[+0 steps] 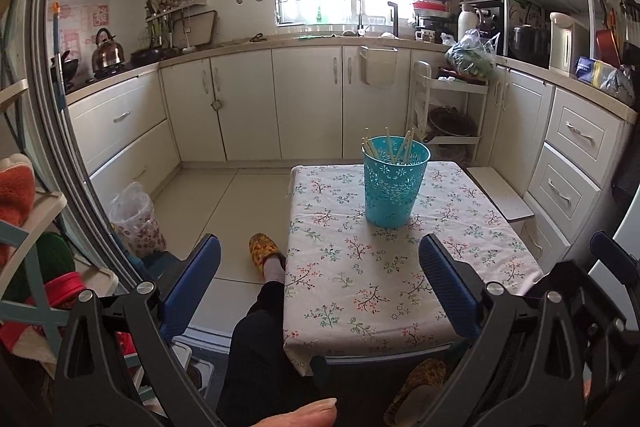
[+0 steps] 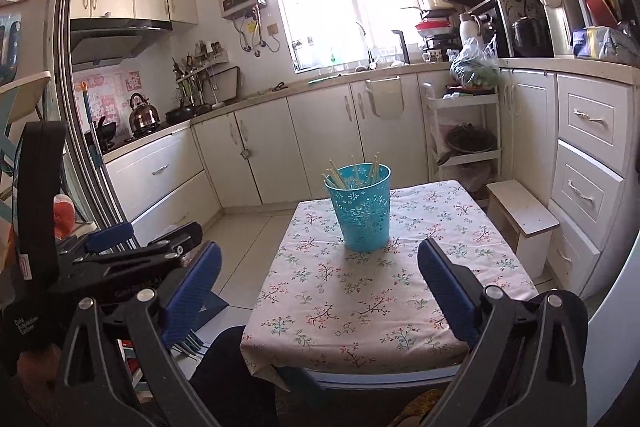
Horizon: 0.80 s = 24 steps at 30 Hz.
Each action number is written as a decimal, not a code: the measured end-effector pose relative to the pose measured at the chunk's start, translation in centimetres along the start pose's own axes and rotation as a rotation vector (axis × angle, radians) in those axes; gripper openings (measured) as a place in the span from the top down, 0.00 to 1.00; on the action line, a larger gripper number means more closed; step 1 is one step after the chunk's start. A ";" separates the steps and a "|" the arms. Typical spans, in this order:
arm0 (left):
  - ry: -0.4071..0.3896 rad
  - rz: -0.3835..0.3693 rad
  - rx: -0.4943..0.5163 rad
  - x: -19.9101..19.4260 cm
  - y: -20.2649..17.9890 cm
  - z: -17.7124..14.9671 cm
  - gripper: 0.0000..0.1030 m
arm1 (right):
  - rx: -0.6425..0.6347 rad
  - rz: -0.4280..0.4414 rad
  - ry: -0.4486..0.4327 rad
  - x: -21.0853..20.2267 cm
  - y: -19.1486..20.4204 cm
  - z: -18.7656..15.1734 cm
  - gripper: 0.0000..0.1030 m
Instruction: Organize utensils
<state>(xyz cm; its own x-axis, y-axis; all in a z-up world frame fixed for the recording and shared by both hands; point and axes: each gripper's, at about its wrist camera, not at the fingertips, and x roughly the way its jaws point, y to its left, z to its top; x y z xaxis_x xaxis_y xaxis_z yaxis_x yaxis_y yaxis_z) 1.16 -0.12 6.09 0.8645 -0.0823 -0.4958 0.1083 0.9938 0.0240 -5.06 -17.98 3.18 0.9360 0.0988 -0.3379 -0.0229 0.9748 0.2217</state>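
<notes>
A turquoise perforated plastic cup (image 1: 394, 183) stands upright on a small table with a floral cloth (image 1: 360, 283). Several pale chopsticks (image 1: 406, 147) stand inside it, tips above the rim. The cup also shows in the right wrist view (image 2: 362, 209), with the chopsticks (image 2: 352, 173) in it. My left gripper (image 1: 320, 277) is open and empty, held back above the table's near end. My right gripper (image 2: 320, 279) is open and empty, likewise well short of the cup. The left gripper's body shows at the left of the right wrist view (image 2: 132, 255).
The person's leg (image 1: 260, 343) and yellow slipper (image 1: 262, 247) are left of the table. A white step stool (image 2: 520, 215) stands to its right by the drawers. A lined bin (image 1: 134, 219) sits on the floor at left. Kitchen cabinets (image 1: 304, 103) line the back.
</notes>
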 end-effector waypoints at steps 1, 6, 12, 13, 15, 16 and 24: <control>0.001 -0.001 -0.002 -0.2 0.1 -0.1 0.07 | 0.003 -0.003 -0.007 -0.2 -0.1 0.1 0.08; -0.009 0.007 0.004 -1.2 0.3 -0.4 0.07 | -0.003 -0.008 -0.025 -0.9 -0.2 0.1 0.07; -0.027 0.008 0.009 -2.3 0.3 -0.7 0.07 | -0.017 -0.005 -0.032 -1.6 0.0 -0.1 0.07; -0.030 0.008 0.010 -2.4 0.3 -0.7 0.07 | -0.017 -0.005 -0.032 -1.7 0.0 -0.1 0.07; -0.033 0.008 0.007 -2.5 0.2 -0.7 0.07 | -0.017 -0.005 -0.034 -1.8 0.0 -0.2 0.07; -0.036 0.008 0.005 -2.6 0.2 -0.7 0.07 | -0.018 -0.006 -0.036 -1.9 0.0 -0.2 0.07; -0.047 0.011 0.005 -3.2 0.0 -0.7 0.07 | -0.021 -0.006 -0.042 -2.4 0.0 -0.3 0.07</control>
<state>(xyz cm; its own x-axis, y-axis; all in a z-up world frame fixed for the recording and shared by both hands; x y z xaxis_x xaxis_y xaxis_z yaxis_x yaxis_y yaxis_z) -1.96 0.25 7.06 0.8877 -0.0747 -0.4543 0.1010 0.9943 0.0339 -7.45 -18.21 3.71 0.9500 0.0848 -0.3004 -0.0241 0.9794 0.2004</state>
